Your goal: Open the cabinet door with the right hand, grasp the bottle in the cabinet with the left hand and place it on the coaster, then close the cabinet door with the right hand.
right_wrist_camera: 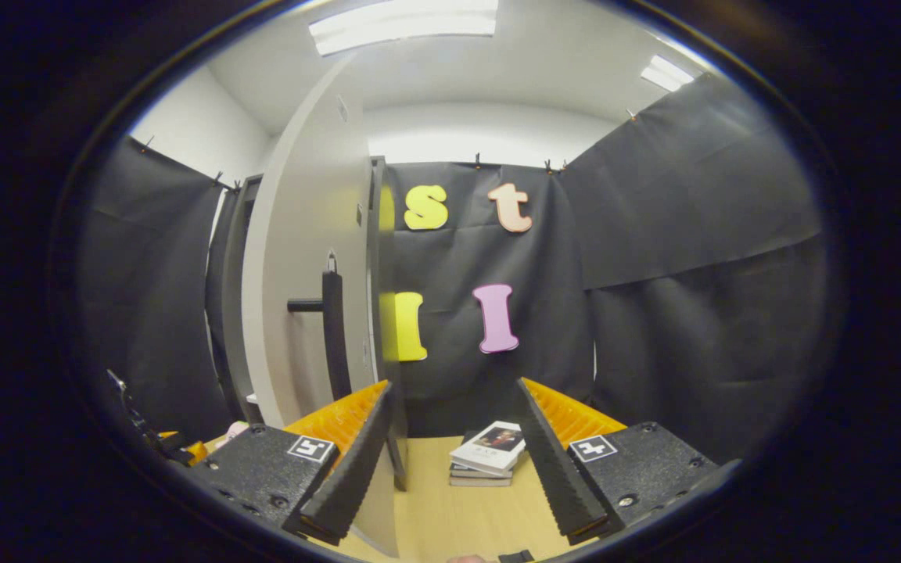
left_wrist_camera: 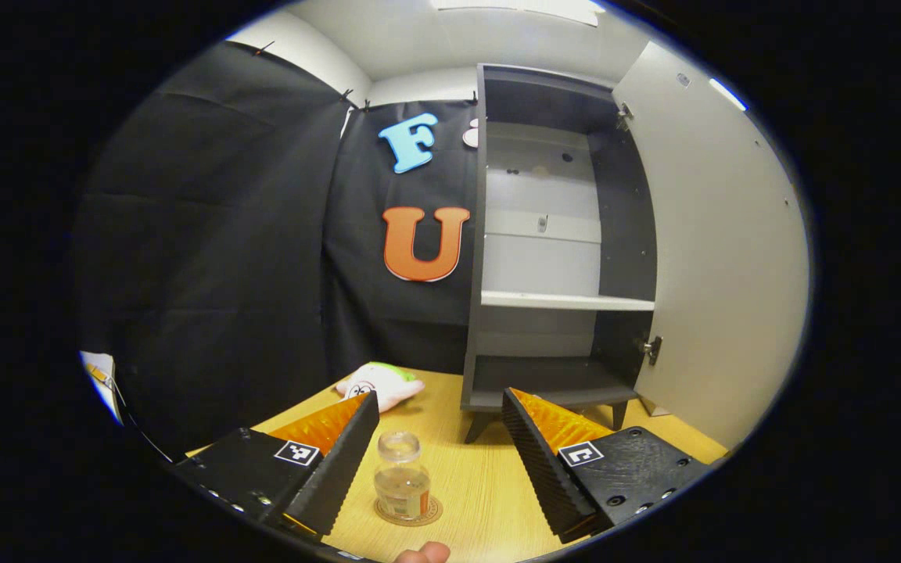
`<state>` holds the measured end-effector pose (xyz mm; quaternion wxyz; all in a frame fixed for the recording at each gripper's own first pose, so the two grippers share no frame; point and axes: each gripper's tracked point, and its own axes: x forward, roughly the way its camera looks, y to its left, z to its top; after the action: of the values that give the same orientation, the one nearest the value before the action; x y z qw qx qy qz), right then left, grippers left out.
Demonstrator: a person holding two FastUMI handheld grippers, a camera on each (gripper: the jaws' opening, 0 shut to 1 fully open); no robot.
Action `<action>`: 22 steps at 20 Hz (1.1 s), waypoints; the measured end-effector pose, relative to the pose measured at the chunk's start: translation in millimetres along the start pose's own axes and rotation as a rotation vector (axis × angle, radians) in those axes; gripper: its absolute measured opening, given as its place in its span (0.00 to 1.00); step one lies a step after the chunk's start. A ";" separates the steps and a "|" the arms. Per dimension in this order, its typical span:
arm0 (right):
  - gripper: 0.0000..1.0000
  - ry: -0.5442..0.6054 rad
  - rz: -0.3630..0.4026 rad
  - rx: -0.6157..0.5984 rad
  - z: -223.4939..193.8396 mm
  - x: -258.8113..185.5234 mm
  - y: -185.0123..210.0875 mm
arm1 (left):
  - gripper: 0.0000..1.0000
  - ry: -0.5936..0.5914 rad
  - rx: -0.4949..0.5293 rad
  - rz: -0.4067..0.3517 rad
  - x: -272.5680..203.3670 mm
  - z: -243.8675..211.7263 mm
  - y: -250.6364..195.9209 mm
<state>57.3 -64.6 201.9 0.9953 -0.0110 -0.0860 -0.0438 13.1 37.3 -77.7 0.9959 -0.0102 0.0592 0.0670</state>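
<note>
As the bottle (left_wrist_camera: 401, 475) already stood on the coaster (left_wrist_camera: 409, 512), in front of the cabinet (left_wrist_camera: 556, 250), the placing step looked finished; left gripper (left_wrist_camera: 440, 453): released, fingers apart around the bottle, not touching. Right gripper view: right gripper (right_wrist_camera: 457, 453) released, beside the cabinet's open door (right_wrist_camera: 306, 289); next, push the door shut by its handle (right_wrist_camera: 332, 324)

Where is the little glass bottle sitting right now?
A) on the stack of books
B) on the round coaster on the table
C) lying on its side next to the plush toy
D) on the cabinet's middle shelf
B: in the left gripper view the bottle stands upright on the coaster on the table, between that gripper's open fingers, untouched.
</note>
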 end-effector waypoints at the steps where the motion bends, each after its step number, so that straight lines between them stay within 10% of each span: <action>1: 0.96 -0.011 0.004 -0.003 6.0 4.9 -0.9 | 0.95 -0.003 0.009 -0.026 -0.9 10.7 -7.2; 8: 0.96 -0.029 0.132 0.033 22.6 22.4 21.4 | 0.95 0.008 0.013 -0.065 -3.6 48.9 -22.6; 22: 0.96 0.000 0.462 0.009 12.4 33.4 185.5 | 0.95 -0.024 0.077 -0.132 -16.3 47.0 -34.6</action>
<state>104.5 117.7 217.3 0.9788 -0.0261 -0.0814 0.1859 7.2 2.1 -28.7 0.9985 0.0248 0.0491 -0.0010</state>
